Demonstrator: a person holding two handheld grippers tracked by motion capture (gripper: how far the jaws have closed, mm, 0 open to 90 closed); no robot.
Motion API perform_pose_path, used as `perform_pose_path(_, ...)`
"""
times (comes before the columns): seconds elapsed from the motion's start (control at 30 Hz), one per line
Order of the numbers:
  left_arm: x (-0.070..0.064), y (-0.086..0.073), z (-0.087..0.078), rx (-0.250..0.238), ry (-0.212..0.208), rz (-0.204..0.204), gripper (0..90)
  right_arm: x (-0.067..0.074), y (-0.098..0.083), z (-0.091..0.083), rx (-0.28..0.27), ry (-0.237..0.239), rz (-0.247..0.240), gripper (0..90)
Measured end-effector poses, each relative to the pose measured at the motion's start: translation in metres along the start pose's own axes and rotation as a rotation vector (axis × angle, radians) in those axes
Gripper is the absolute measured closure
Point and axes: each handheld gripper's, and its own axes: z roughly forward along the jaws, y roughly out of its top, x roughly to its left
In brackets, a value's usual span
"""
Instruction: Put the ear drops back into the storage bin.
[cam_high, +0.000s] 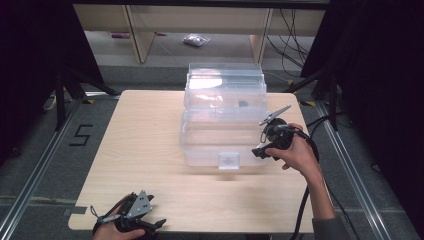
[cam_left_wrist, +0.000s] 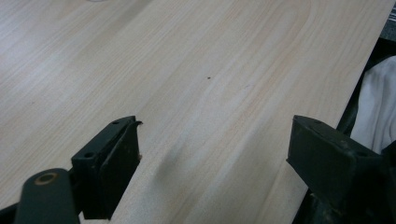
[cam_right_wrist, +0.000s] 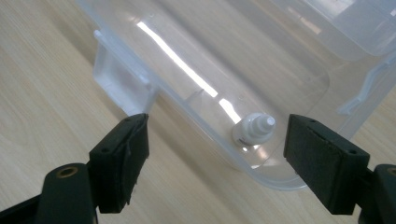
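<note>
Clear plastic storage box (cam_high: 223, 116) sits on the wooden table (cam_high: 140, 150), toward twelve o'clock from centre, its lid raised at the back. Inside, a small white bottle (cam_right_wrist: 254, 129) lies on the floor near a corner. The right gripper (cam_high: 263, 136) hovers at the box's three o'clock side, jaws wide apart, holding nothing. The left gripper (cam_high: 150, 220) rests at seven o'clock, jaws also spread over bare wood.

Clear plastic box (cam_high: 222, 125); pale wood-grain table (cam_high: 150, 150); black jaws
</note>
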Motion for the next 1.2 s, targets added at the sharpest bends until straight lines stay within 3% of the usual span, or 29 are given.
perform_pose_path(0.07, 0.001, 0.0, 0.0, 0.001, -0.001, 0.023, 16.3, 0.002, -0.003, -0.002, -0.016, 0.001, -0.009, 22.8)
perform_pose_path(0.47, 0.001, 0.0, 0.0, -0.006, -0.001, 0.016, 16.3, 0.014, -0.021, -0.004, -0.086, 0.001, -0.054, 22.5)
perform_pose_path(0.5, 0.001, 0.0, 0.0, -0.001, -0.003, 0.017, 16.2, 0.017, -0.022, -0.005, -0.083, 0.003, -0.032, 22.5)
perform_pose_path(0.53, 0.001, 0.0, 0.0, -0.004, -0.002, 0.013, 16.2, 0.017, -0.023, -0.004, -0.094, -0.001, -0.054, 22.3)
perform_pose_path(0.8, 0.001, 0.0, 0.0, -0.001, 0.012, 0.015, 16.2, 0.028, -0.035, -0.003, -0.138, 0.01, -0.047, 20.9)
perform_pose_path(0.83, 0.002, 0.0, 0.0, 0.002, -0.003, 0.018, 16.2, 0.029, -0.036, -0.004, -0.142, 0.011, -0.049, 20.9)
perform_pose_path(0.87, 0.001, 0.0, -0.001, -0.001, -0.002, 0.015, 16.2, 0.033, -0.038, -0.004, -0.147, 0.012, -0.021, 20.9)
perform_pose_path(1.0, 0.002, 0.0, 0.0, 0.003, 0.0, 0.019, 16.2, 0.037, -0.044, -0.002, -0.187, 0.011, -0.037, 20.6)
perform_pose_path(1.03, 0.002, 0.0, 0.0, 0.003, 0.001, 0.02, 16.3, 0.038, -0.045, -0.002, -0.176, 0.025, -0.043, 20.7)
perform_pose_path(1.07, 0.001, 0.0, 0.0, 0.003, 0.002, 0.013, 16.2, 0.038, -0.046, 0.0, -0.195, 0.026, -0.07, 20.9)
perform_pose_path(1.1, 0.0, 0.0, 0.0, 0.0, 0.001, -0.001, 16.3, 0.042, -0.048, 0.002, -0.22, 0.03, -0.054, 20.7)
perform_pose_path(1.2, 0.002, 0.001, -0.002, 0.006, -0.011, 0.027, 16.3, 0.043, -0.05, 0.004, -0.217, 0.041, -0.057, 20.7)
